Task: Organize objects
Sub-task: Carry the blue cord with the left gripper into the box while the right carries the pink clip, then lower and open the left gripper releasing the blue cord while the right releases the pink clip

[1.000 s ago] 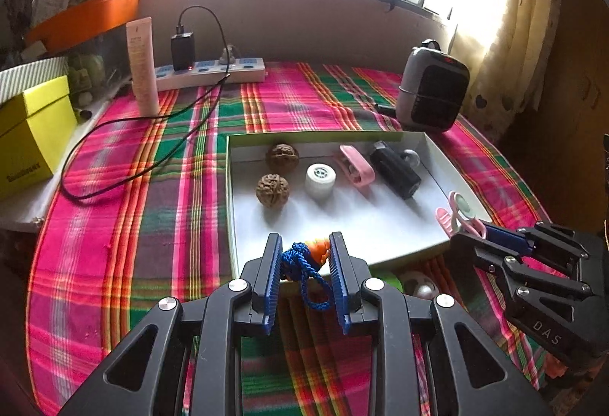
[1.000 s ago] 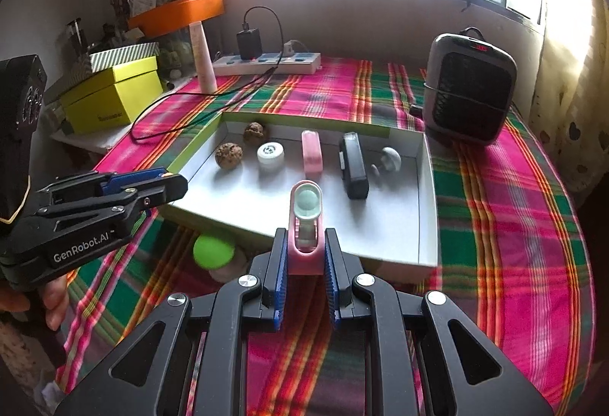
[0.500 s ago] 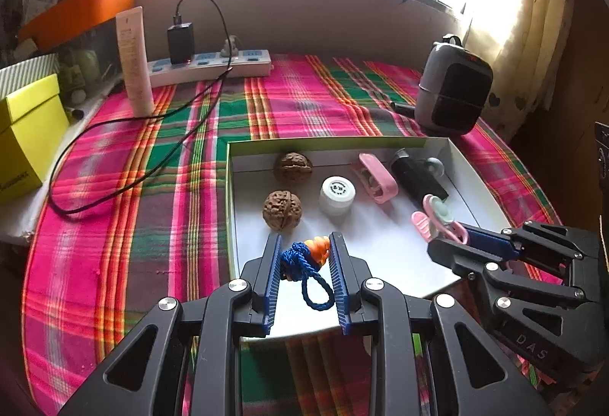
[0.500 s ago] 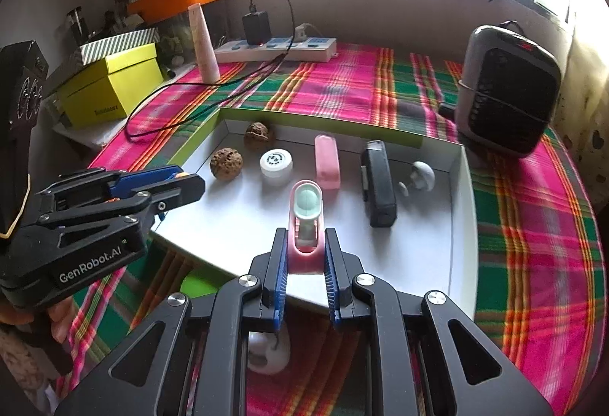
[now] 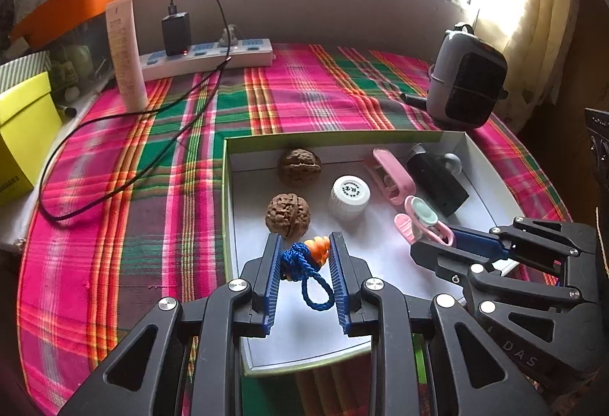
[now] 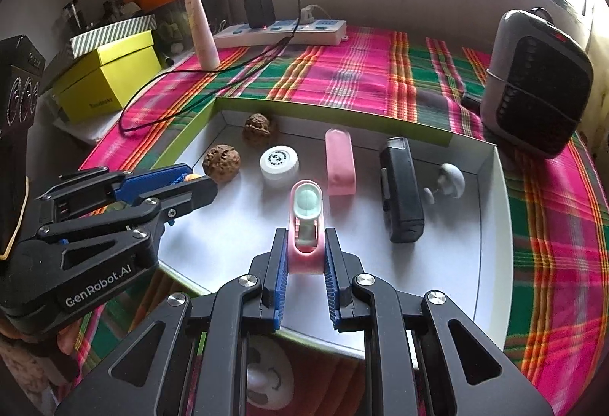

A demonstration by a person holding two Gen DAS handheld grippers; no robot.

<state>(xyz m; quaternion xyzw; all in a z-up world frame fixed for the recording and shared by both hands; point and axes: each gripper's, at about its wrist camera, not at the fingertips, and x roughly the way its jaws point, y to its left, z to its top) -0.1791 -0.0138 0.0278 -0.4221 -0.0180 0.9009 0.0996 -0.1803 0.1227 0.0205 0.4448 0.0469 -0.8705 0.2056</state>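
My left gripper (image 5: 304, 244) is shut on an orange charm with a blue cord loop (image 5: 310, 258), held over the near left part of a white tray with green walls (image 5: 331, 138). My right gripper (image 6: 304, 237) is shut on a pink holder with a pale green round top (image 6: 306, 222), held over the tray's near middle. In the tray lie two walnuts (image 5: 288, 214), a white cap (image 5: 349, 193), a pink case (image 6: 339, 166), a black device (image 6: 399, 187) and a small white mushroom-shaped piece (image 6: 449, 182). The left gripper also shows in the right wrist view (image 6: 198, 182).
The tray sits on a pink and green plaid cloth (image 5: 152, 187). A grey heater (image 6: 536, 81) stands at the back right. A power strip with a black charger and cable (image 5: 209, 54), a cream tube (image 5: 125, 54) and a yellow box (image 6: 106, 81) stand at the back left. A white round object (image 6: 266, 378) lies below the tray's near edge.
Both grippers have moved forward over the tray with their objects still held. The tray and its contents look nearer in both views.
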